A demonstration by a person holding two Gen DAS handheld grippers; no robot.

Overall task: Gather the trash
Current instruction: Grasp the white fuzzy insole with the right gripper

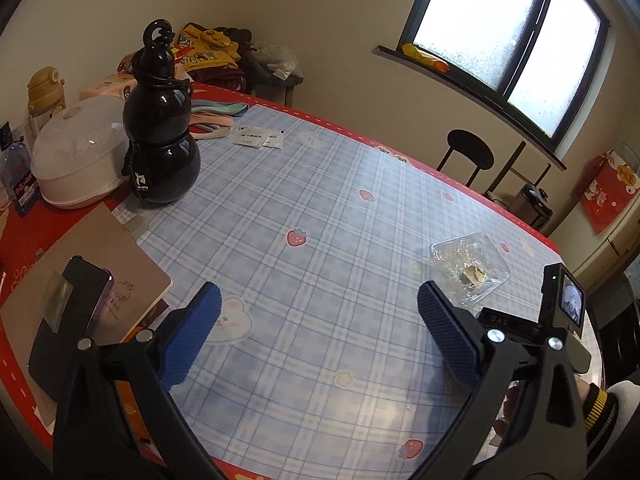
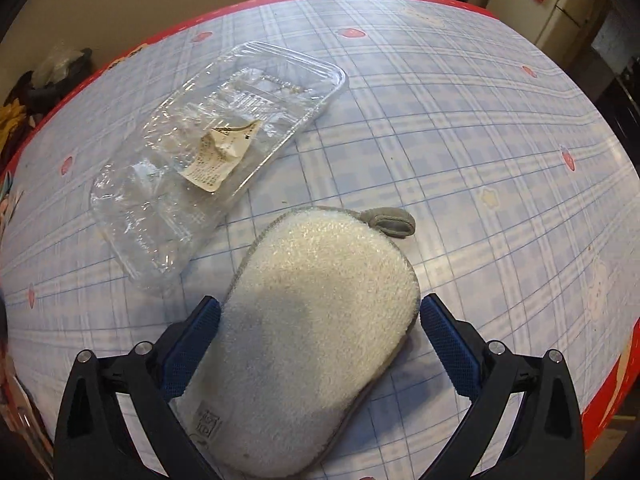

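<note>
— So where's the rubbish they're after?

— Over on the checked counter (image 2: 460,128), toward its far right side from where the person stands: a clear plastic tray (image 2: 216,160), crumpled at its near end, with a creased paper slip (image 2: 220,152) lying inside it. It sits just beside the white scrubbing pad (image 2: 316,320).

— And the tools?

— The right tool (image 2: 320,336) has its blue pads spread wide either side of the pad, straddling it; whether they touch it, I can't tell. The left tool (image 1: 320,332) hangs spread over bare cloth, pinching nothing.

— How would that tray handle, do you reckon?

— Very light, I'd say, and thin: it'll flex and crackle rather than resist. Glossy too, so probably slippery. I'd take it by the stiffer rolled rim at the far end, one pad inside and one outside. Squeezing across the crushed end would likely just fold it.

— And the slip?

— Loose, by the look of it. Tilt the tray and it may slide out.
</note>
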